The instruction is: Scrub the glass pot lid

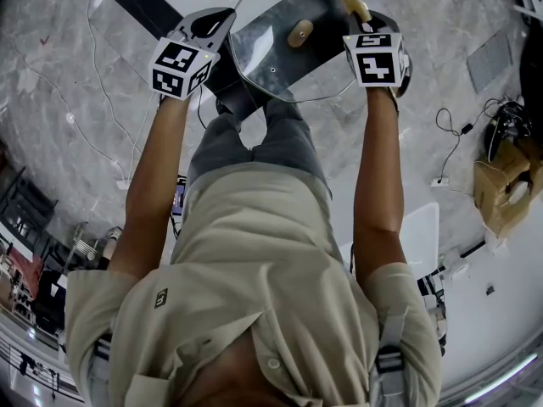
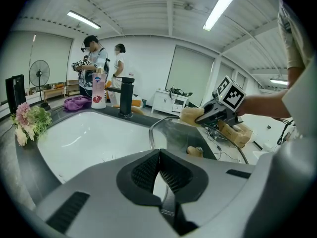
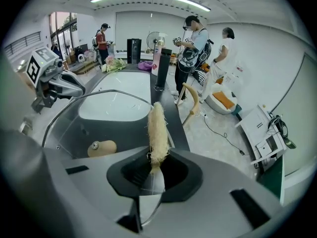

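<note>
- We see the pot lid (image 1: 280,62) as clear smooth glass with a thin shiny metal rim; its knob (image 1: 299,33) looks like pale wood.
- The scrubber (image 3: 157,128) in the right gripper (image 3: 151,170) is rough, straw-coloured fibre.
- Both gripper shells look like grey matt plastic; the left gripper (image 2: 159,175) has black ribbed pads (image 2: 145,172).
- The sink (image 2: 89,138) is white and glossy.
- The floor (image 1: 51,100) looks like polished grey stone.

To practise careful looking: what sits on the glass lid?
A wooden knob near the glass lid's middle, and the right tongs' pale scrubber on its rim. The rim under the scrubber is covered.
</note>
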A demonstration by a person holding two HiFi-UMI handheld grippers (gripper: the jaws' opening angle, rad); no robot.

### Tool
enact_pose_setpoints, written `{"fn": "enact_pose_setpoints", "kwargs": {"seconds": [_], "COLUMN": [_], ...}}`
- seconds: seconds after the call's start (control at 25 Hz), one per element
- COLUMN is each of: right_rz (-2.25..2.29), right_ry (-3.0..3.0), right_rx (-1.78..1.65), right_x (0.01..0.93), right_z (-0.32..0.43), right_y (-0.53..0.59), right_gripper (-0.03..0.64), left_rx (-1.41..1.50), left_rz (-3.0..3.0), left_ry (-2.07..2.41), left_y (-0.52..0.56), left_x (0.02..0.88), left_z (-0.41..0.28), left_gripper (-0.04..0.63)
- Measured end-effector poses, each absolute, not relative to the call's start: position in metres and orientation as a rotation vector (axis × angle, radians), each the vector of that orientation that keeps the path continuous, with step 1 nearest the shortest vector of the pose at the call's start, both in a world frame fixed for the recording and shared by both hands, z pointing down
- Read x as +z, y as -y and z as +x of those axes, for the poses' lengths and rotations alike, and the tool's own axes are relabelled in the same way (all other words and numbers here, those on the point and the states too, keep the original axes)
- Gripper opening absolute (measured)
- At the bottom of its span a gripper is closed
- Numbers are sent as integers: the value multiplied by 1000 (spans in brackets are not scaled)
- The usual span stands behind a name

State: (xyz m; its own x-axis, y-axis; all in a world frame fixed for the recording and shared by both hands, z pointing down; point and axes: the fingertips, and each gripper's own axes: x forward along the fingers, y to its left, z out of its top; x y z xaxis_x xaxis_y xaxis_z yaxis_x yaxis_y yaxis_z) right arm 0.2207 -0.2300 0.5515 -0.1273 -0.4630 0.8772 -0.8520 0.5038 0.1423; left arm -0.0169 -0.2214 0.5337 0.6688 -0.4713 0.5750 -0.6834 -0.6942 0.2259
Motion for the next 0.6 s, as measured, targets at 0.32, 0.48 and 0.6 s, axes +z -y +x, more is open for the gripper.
{"fn": "enact_pose_setpoints", "kwargs": {"seconds": [0.32,0.48,0.6], "right_rz": [953,706,572], "right_ry": [1838,1947,2017], "right_rx": [476,448,437], "right_x": [563,567,561], "right_z": [160,78,34], "right_y": [208,176,156], "right_gripper": [51,52,52], "left_rx": [659,659,664], "left_rz": [2457,2454,2450], "left_ry": [910,916,918], "left_y": [219,220,220], "left_x": [533,534,535], "left_z": [-13,-17,-18], "left_gripper": [15,15,15]}}
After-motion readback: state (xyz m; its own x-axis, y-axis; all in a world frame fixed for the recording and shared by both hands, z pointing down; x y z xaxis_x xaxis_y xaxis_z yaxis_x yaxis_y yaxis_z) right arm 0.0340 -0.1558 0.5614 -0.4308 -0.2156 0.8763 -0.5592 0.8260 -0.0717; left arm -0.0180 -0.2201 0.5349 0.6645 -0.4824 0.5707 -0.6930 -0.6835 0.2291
